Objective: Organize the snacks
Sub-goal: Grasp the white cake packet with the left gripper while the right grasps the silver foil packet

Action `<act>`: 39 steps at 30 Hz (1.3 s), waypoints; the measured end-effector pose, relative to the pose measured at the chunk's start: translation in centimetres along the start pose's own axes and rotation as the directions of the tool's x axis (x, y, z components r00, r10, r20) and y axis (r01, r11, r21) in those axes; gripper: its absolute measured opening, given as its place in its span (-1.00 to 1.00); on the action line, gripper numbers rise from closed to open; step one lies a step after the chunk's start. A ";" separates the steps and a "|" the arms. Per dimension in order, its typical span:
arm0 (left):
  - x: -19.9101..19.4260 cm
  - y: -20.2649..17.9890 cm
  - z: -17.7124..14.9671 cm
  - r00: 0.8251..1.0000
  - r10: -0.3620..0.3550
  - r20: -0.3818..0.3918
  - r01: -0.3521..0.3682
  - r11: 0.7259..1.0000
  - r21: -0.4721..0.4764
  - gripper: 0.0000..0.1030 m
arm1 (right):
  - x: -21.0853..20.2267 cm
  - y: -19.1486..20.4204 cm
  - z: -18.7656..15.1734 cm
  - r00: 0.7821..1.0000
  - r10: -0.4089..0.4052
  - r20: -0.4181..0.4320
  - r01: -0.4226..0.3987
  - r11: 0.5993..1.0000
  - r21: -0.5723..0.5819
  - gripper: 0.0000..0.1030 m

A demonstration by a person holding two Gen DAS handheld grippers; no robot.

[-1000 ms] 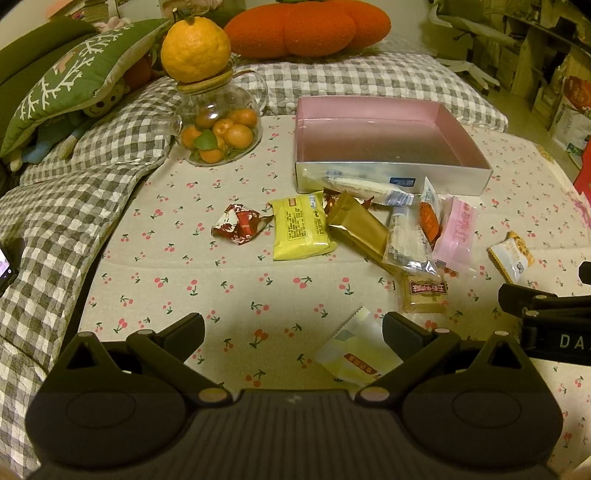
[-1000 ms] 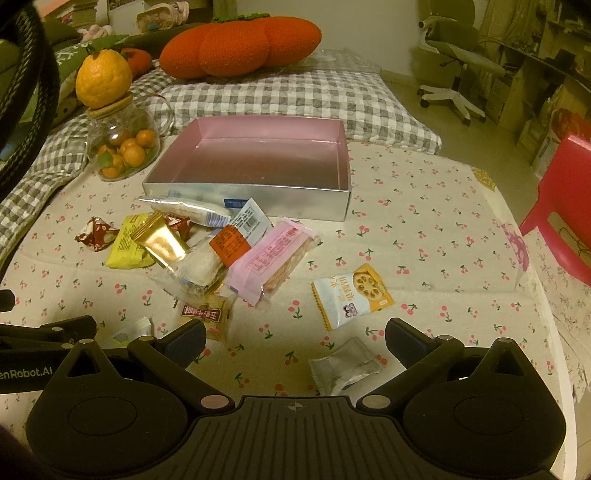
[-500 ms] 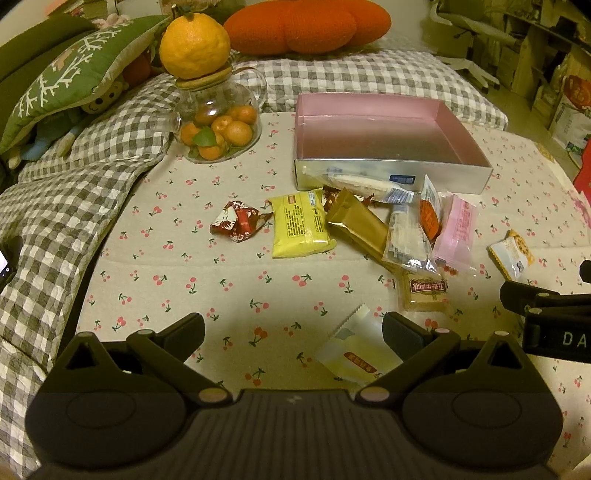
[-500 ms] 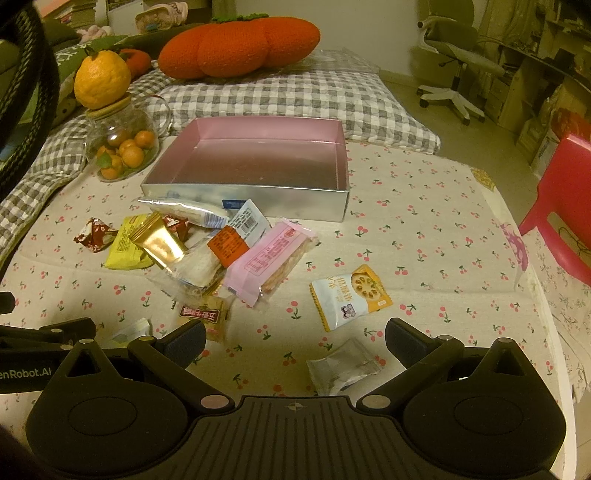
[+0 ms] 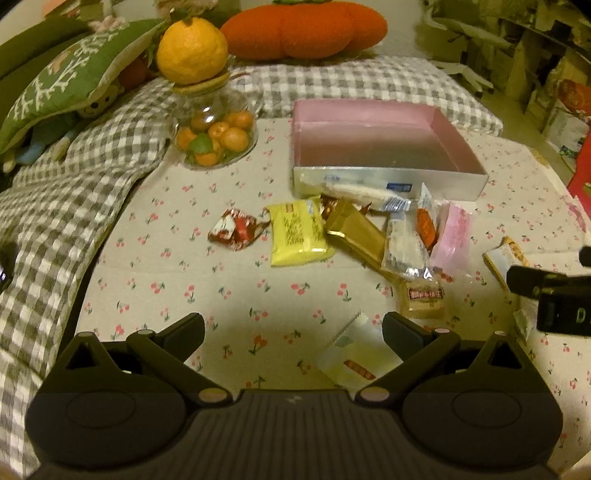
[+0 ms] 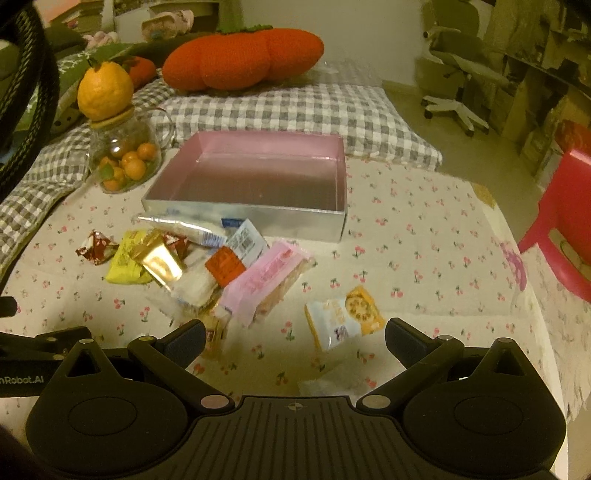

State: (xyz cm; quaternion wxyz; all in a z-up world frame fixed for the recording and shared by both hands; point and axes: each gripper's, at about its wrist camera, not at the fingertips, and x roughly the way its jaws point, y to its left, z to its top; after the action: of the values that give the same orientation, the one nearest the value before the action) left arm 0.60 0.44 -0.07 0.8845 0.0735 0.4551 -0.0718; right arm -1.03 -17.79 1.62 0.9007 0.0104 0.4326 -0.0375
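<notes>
An empty pink box [image 5: 373,147] [image 6: 258,173] with silver walls stands on the cherry-print table. Several wrapped snacks lie in front of it: a red one [image 5: 234,229], a yellow one [image 5: 295,232], a gold bar [image 5: 356,230] and a pink bar [image 5: 452,236] [image 6: 266,282]. My left gripper [image 5: 293,328] is open and empty above a pale yellow packet [image 5: 354,360]. My right gripper [image 6: 295,334] is open and empty, with a cracker packet [image 6: 343,319] just ahead and a clear packet [image 6: 332,380] under it.
A glass jar of small oranges [image 5: 212,133] with a big orange on top stands left of the box. Checked cushions [image 5: 55,206] and an orange pumpkin pillow [image 5: 306,27] ring the table. A red chair [image 6: 561,221] is at the right.
Both grippers have moved slightly forward and lower toward the snacks. Both stay open and empty; no snack has moved.
</notes>
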 end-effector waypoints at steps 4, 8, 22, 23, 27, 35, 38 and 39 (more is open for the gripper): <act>0.1 0.0 0.5 0.999 -0.031 0.010 0.031 0.998 0.059 1.00 | 1.0 -0.5 0.5 0.997 0.063 -0.040 -0.064 0.998 -0.020 1.00; 0.8 0.7 1.4 0.992 -0.125 -0.021 0.127 0.987 0.098 0.99 | 1.8 -0.8 1.2 0.990 0.118 -0.078 -0.121 0.992 -0.041 1.00; 4.9 0.1 -0.7 0.927 -0.321 -0.193 0.334 0.942 0.038 0.49 | 6.0 -5.8 1.4 0.953 0.199 -0.226 -0.177 0.977 0.114 1.00; 5.0 -0.1 -0.9 0.923 -0.329 -0.202 0.344 0.938 0.048 0.49 | 6.0 -5.8 1.1 0.953 0.194 -0.234 -0.174 0.980 0.101 1.00; 4.9 -1.1 -1.8 0.920 -0.332 -0.208 0.360 0.926 0.115 0.57 | 6.0 -4.7 -0.5 0.951 0.166 -0.262 -0.169 0.986 0.012 1.00; 5.1 -2.5 -3.1 0.929 -0.318 -0.190 0.359 0.900 0.247 0.67 | 7.2 -4.5 -2.6 0.948 0.105 -0.301 -0.129 0.990 -0.063 0.98; 5.0 -2.3 -3.3 0.930 -0.317 -0.186 0.359 0.894 0.268 0.68 | 7.6 -4.5 -3.2 0.949 0.080 -0.305 -0.111 0.990 -0.087 0.98; 5.1 -2.4 -3.3 0.931 -0.316 -0.182 0.357 0.892 0.276 0.68 | 7.6 -4.5 -3.3 0.952 0.085 -0.295 -0.116 0.989 -0.087 0.98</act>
State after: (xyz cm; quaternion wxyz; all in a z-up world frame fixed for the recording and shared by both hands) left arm 0.43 -1.54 -6.25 0.8044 0.1333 0.5021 -0.2884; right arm 0.75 -22.55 -6.32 0.8275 -0.0088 0.5604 0.0328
